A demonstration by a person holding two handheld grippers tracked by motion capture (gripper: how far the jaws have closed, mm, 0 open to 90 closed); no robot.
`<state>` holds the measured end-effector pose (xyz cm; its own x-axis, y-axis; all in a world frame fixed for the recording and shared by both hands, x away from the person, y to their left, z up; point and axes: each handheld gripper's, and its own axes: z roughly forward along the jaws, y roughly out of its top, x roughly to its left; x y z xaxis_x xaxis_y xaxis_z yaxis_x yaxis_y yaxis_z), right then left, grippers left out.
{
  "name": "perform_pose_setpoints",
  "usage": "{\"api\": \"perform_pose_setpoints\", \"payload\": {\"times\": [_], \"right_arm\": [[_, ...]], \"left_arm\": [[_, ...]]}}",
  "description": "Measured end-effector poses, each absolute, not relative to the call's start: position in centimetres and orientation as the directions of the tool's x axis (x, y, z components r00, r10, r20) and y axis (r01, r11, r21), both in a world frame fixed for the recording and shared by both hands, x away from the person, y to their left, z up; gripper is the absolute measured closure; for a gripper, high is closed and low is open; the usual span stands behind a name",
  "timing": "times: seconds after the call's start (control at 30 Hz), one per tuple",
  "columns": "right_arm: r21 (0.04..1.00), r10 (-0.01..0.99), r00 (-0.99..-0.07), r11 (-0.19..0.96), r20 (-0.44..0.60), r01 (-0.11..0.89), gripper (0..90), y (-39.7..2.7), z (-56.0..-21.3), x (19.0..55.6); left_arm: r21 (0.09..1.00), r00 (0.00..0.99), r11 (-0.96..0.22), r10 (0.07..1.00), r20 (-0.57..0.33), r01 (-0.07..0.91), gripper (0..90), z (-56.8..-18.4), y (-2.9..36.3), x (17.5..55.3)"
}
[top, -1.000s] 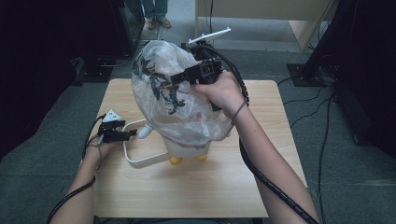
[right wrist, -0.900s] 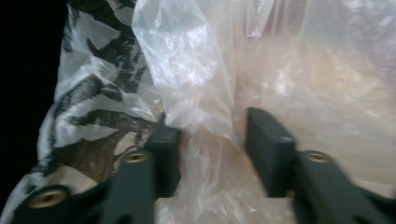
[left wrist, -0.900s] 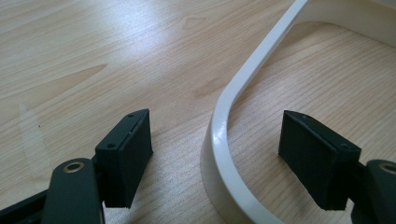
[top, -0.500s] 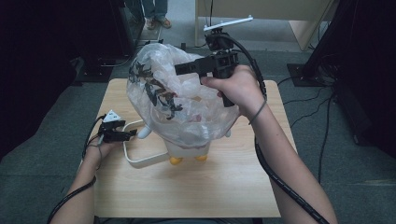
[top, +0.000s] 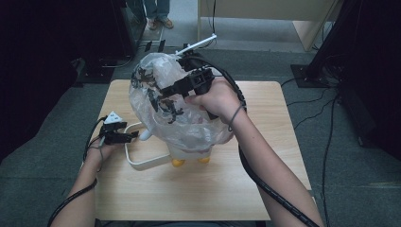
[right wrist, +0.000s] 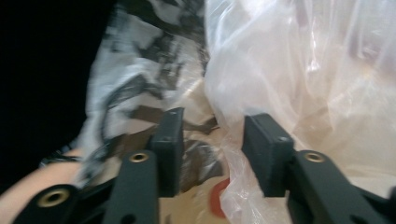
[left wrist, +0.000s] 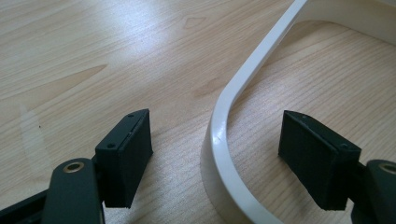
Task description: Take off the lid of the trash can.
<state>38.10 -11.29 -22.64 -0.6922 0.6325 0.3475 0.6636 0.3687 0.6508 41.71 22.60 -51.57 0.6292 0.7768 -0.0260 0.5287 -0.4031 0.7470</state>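
**Bag half over the toy, right jaws easing off the film**

I am working a clear plastic bag [top: 177, 111], printed with dark markings, over a white stuffed toy with orange feet [top: 189, 158] that is standing near the middle of the wooden table [top: 198, 194]. The bag is covering the toy's head and body and ballooning above it; the hem is sitting just above the feet, so I am judging the cover as most of the way down but not seated.

My right gripper [top: 163, 92] is lying high against the bag's upper face. In the right gripper view its jaws have just been opening and are standing apart, with a fold of film [right wrist: 219, 121] running up between them; the pads are not pressing on it as far as I can tell.

My left gripper [top: 135, 135] is resting low at the toy's left side, straddling a white curved band [left wrist: 224, 135] that is lying on the table. Its jaws are standing wide on either side of the band without touching it.

The risks I am seeing: with the film slack, the bag could spring back up once the right jaws are clear. A hard downward pull could tip the toy, since nothing is clamping it. And the thin film could snag on a pad edge and tear.
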Motion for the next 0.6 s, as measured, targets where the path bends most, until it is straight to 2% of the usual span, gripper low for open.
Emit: {"api": "perform_pose_setpoints", "payload": {"times": [0.03,0.13,0.17,0.23,0.33,0.47,0.6], "right_arm": [[0.651,0.632,-0.692,0.369,0.348,0.664,51.4,-11.3,-22.6,38.1],[0.628,0.649,-0.701,0.421,0.296,0.654,36.2,-10.3,-24.2,39.3],[0.628,0.649,-0.701,0.421,0.296,0.654,36.2,-10.3,-24.2,39.3],[0.632,0.665,-0.696,0.423,0.271,0.650,24.6,-9.6,-25.5,39.9],[0.649,0.639,-0.723,0.438,0.263,0.623,23.4,-9.5,-26.3,40.2],[0.646,0.655,-0.716,0.441,0.243,0.623,23.5,-9.6,-27.0,40.8],[0.609,0.629,-0.751,0.521,0.199,0.598,23.8,-9.2,-28.4,40.7]], "left_arm": [[0.747,0.629,-0.403,0.777,-0.026,0.528,25.9,-51.6,22.6,41.7],[0.748,0.628,-0.405,0.778,-0.021,0.526,25.9,-51.6,22.5,41.7],[0.748,0.628,-0.405,0.778,-0.021,0.526,25.9,-51.6,22.5,41.7],[0.747,0.629,-0.408,0.777,-0.018,0.525,25.9,-51.6,22.5,41.7],[0.745,0.630,-0.413,0.777,-0.011,0.523,25.5,-51.6,22.4,41.6],[0.745,0.629,-0.413,0.777,-0.012,0.524,25.5,-51.6,22.4,41.6],[0.745,0.630,-0.413,0.777,-0.011,0.523,25.5,-51.6,22.4,41.6]]}}
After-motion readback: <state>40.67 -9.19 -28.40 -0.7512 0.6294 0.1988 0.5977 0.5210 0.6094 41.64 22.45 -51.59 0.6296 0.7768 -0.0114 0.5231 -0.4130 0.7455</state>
